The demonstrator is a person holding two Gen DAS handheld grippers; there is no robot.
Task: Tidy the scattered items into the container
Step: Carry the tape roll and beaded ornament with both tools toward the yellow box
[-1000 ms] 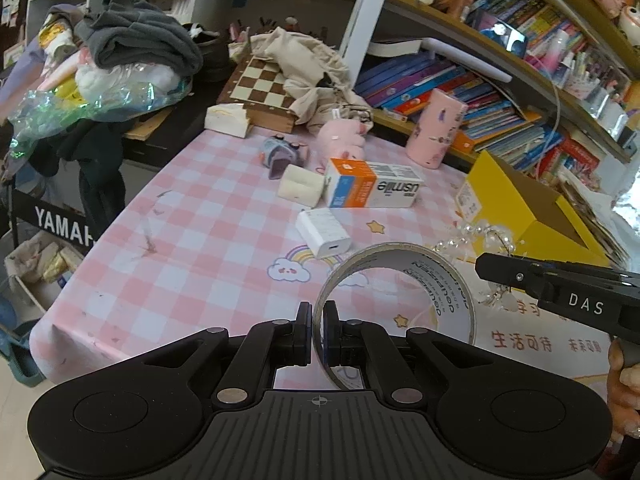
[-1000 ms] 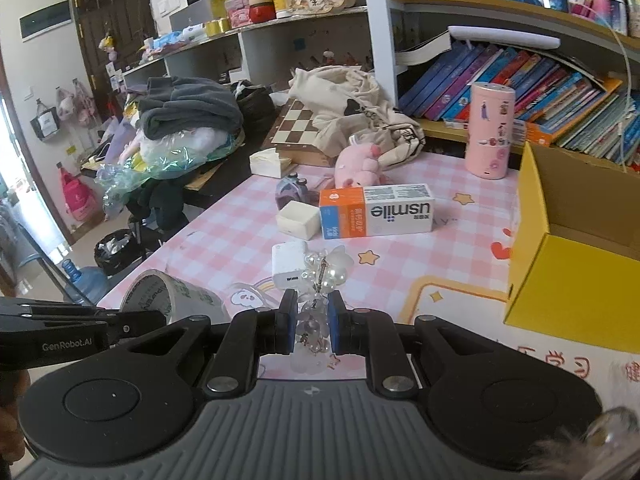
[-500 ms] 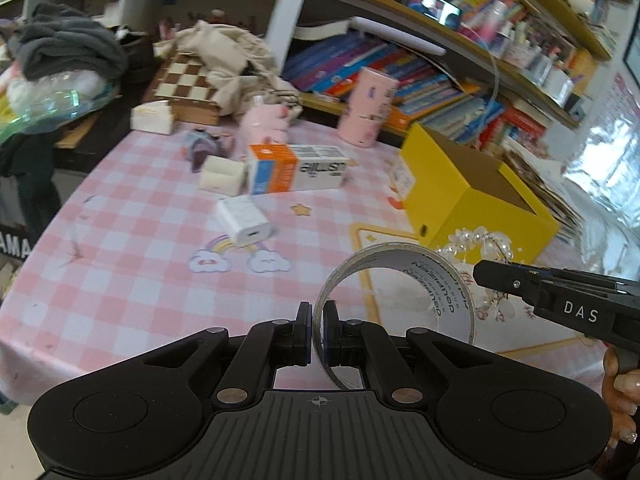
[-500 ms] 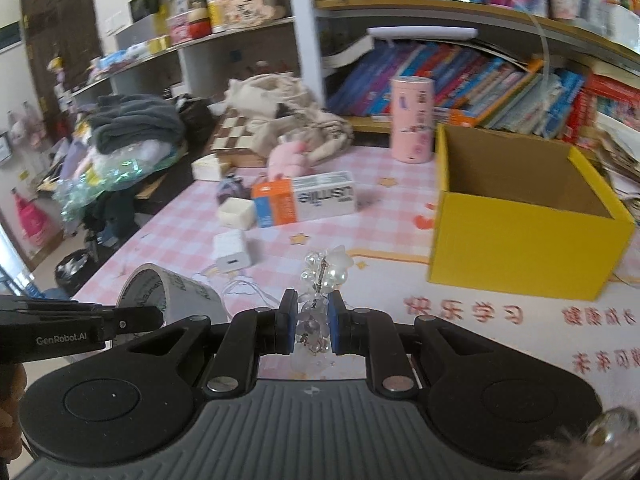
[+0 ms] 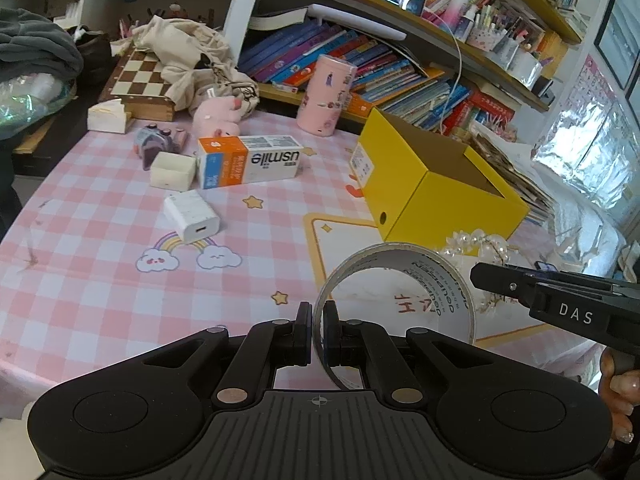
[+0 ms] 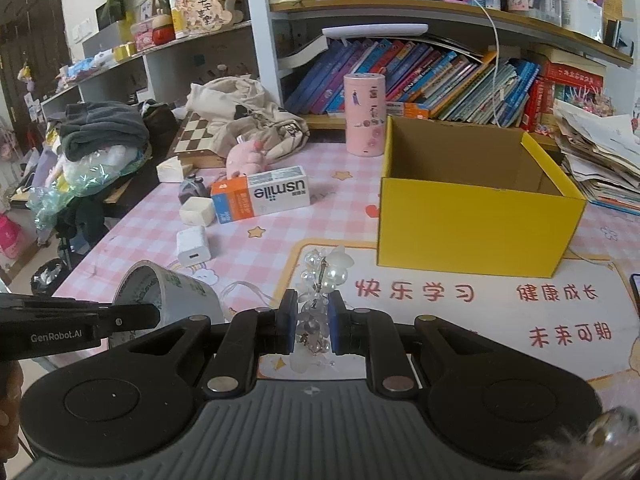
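The left gripper (image 5: 317, 334) is clamped on the wall of a tape roll (image 5: 404, 276) and the right gripper (image 6: 313, 328) pinches a bead ornament (image 6: 324, 280), both held above the table (image 5: 100, 272) just short of the yellow box (image 6: 472, 224). To do this well, each load should clear the near rim before the jaws release, one at a time, since the grippers ride close together. The box looks empty, and the way to it is clear; the charger (image 5: 192, 216) and carton (image 5: 250, 160) lie off to the left.

I'm viewing along each wrist camera, tilting down, close over the table (image 5: 100, 240); both are sharing the yellow box (image 6: 472, 232).
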